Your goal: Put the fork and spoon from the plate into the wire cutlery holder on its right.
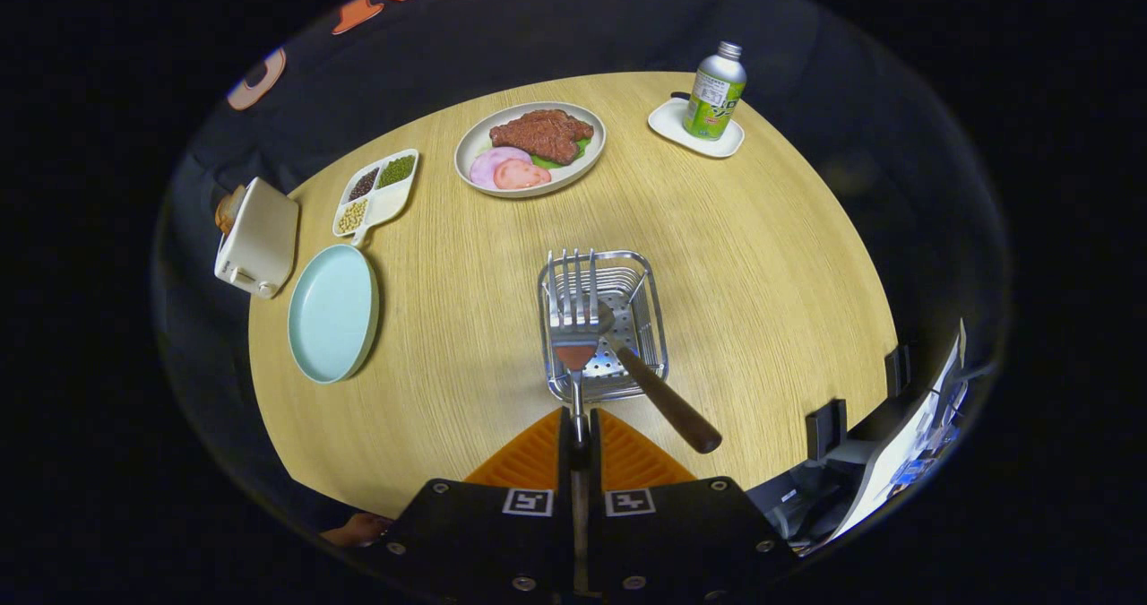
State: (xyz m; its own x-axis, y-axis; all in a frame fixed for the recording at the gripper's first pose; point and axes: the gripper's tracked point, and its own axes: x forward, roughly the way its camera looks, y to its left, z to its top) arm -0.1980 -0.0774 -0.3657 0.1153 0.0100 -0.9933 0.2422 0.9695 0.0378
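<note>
My gripper (579, 427) is shut on the handle of a silver fork (573, 305). The fork sticks out ahead of the fingers with its tines over the wire cutlery holder (652, 318), a square metal basket on the wooden table. A spoon with a dark brown handle (668, 401) leans in the holder, its bowl inside and its handle sticking out over the near right rim. The light blue plate (333, 313) lies to the left of the holder with nothing on it.
Beyond the holder are a plate of meat and ham slices (530, 148), a divided dish of beans (377, 192), a bottle (714, 92) on a white coaster, and a white toaster (257, 237) at the left table edge. Booth gear stands off the table's right edge.
</note>
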